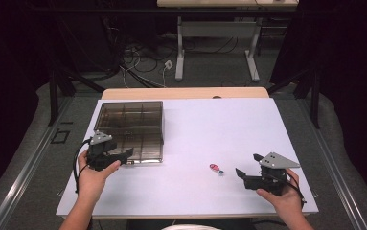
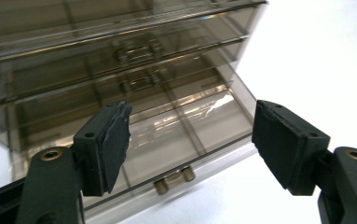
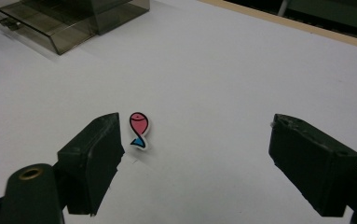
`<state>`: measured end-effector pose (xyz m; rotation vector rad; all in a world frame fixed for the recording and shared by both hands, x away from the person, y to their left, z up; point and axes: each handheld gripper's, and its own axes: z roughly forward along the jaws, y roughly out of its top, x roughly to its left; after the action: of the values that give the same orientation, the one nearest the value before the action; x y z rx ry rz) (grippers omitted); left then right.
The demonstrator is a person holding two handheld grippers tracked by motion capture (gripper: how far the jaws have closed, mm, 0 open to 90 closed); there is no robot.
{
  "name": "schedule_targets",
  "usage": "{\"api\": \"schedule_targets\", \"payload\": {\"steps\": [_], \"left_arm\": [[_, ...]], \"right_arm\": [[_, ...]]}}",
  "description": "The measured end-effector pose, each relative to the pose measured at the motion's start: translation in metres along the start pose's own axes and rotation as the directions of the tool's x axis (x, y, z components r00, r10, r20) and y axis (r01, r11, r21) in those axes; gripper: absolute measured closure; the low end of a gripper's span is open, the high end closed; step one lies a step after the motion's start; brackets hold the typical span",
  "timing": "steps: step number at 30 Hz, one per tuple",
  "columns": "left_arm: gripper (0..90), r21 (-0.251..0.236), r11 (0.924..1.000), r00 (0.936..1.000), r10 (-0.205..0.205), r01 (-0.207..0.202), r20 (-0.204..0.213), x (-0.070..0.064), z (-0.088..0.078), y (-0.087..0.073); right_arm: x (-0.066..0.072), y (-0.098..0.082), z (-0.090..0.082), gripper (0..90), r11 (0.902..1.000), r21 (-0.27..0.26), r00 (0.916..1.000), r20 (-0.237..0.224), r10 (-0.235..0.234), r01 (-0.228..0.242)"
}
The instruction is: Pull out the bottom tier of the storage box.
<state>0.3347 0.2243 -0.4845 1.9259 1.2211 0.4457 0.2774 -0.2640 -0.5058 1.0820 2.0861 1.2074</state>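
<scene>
With both pairs of jaws spread and empty, our left gripper [image 1: 123, 154] by the pulled-out drawer [image 2: 176, 154] of the drawer box [image 1: 131, 127] at far left, our right gripper [image 1: 248, 171] could skid the fish sticker [image 3: 138, 130] (flat, near-right on the table [image 1: 229, 124]) instead of pinching it.

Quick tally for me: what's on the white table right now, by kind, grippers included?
Smoky clear drawer box, bottom drawer pulled out: 1
Pink and blue fish-shaped piece: 1
Hand-held grippers, both open: 2 (left gripper, right gripper)
Total: 4
</scene>
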Motion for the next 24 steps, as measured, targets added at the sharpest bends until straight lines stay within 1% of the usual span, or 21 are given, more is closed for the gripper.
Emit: {"api": "schedule_targets", "payload": {"steps": [1,2,4,6,7,8,9,10,12,13,14,16,17,19,20,21,22,24], "left_arm": [[26.8,0.001,1.0000,1.0000,0.005,-0.005,0.003,-0.002,0.000,-0.001],[26.5,-0.003,1.0000,1.0000,0.000,0.000,0.005,-0.005,0.001,-0.002],[27.0,-0.001,1.0000,0.9991,-0.004,0.004,0.043,-0.008,0.001,-0.004],[27.2,0.001,0.9999,0.9985,-0.011,0.011,0.053,-0.010,0.002,-0.005],[27.0,0.002,0.9999,0.9981,-0.017,0.016,0.060,-0.012,0.002,-0.006],[26.4,-0.003,0.9996,0.9978,-0.026,0.026,0.061,-0.013,0.002,-0.007],[25.9,0.001,0.9996,0.9969,-0.029,0.029,0.073,-0.014,0.002,-0.008],[25.4,0.000,0.9996,0.9967,-0.027,0.027,0.076,-0.015,0.001,-0.009],[19.0,-0.010,0.9995,0.9963,-0.028,0.029,0.081,-0.018,0.001,-0.012],[17.5,-0.007,0.9995,0.9951,-0.028,0.029,0.094,-0.018,0.000,-0.013],[17.1,-0.017,0.9992,0.9939,-0.034,0.036,0.105,-0.020,0.001,-0.014],[15.6,-0.026,0.9989,0.9920,-0.036,0.039,0.121,-0.022,-0.001,-0.016],[15.4,-0.033,0.9984,0.9910,-0.041,0.045,0.127,-0.023,-0.002,-0.017],[13.4,-0.041,0.9980,0.9901,-0.043,0.048,0.134,-0.025,-0.004,-0.019],[11.1,-0.050,0.9973,0.9900,-0.047,0.054,0.133,-0.027,-0.005,-0.020],[8.8,-0.056,0.9969,0.9898,-0.048,0.056,0.134,-0.028,-0.006,-0.021],[6.8,-0.063,0.9963,0.9890,-0.049,0.058,0.140,-0.028,-0.007,-0.023],[3.1,-0.073,0.9958,0.9882,-0.044,0.055,0.146,-0.030,-0.010,-0.026]], "right_arm": [[0.001,0.000,0.001,16.6,1.0000,0.009,1.0000,-0.002,-0.004,0.004],[0.001,0.001,0.002,17.4,0.9999,0.011,0.9999,-0.010,-0.004,0.004],[0.003,0.002,0.004,18.9,0.9999,0.015,0.9997,-0.023,-0.004,0.005],[0.004,0.003,0.005,18.8,0.9999,0.014,0.9994,-0.034,-0.006,0.007],[0.004,0.003,0.006,18.5,0.9998,0.008,0.9994,-0.032,-0.015,0.015],[0.005,0.004,0.006,18.0,0.9996,0.014,0.9993,-0.030,-0.024,0.025],[0.005,0.005,0.007,18.0,0.9993,0.018,0.9990,-0.032,-0.032,0.033],[0.005,0.006,0.007,18.0,0.9990,0.028,0.9988,-0.035,-0.035,0.036],[0.005,0.007,0.007,18.5,0.9995,0.017,0.9987,-0.043,-0.027,0.028],[0.004,0.007,0.008,18.5,0.9994,0.020,0.9982,-0.054,-0.028,0.029],[0.005,0.008,0.008,18.7,0.9994,0.019,0.9982,-0.053,-0.026,0.027],[0.004,0.009,0.010,21.6,0.9991,0.019,0.9972,-0.065,-0.036,0.038],[0.004,0.010,0.011,21.9,0.9991,0.027,0.9966,-0.077,-0.031,0.033],[0.004,0.011,0.013,22.6,0.9989,0.032,0.9966,-0.075,-0.033,0.035],[0.004,0.012,0.013,23.0,0.9984,0.044,0.9964,-0.078,-0.032,0.035],[0.005,0.012,0.014,23.2,0.9989,0.040,0.9967,-0.079,-0.022,0.025],[0.005,0.013,0.015,23.3,0.9985,0.048,0.9962,-0.084,-0.021,0.025],[0.006,0.015,0.018,23.4,0.9979,0.051,0.9958,-0.084,-0.036,0.041]]}}
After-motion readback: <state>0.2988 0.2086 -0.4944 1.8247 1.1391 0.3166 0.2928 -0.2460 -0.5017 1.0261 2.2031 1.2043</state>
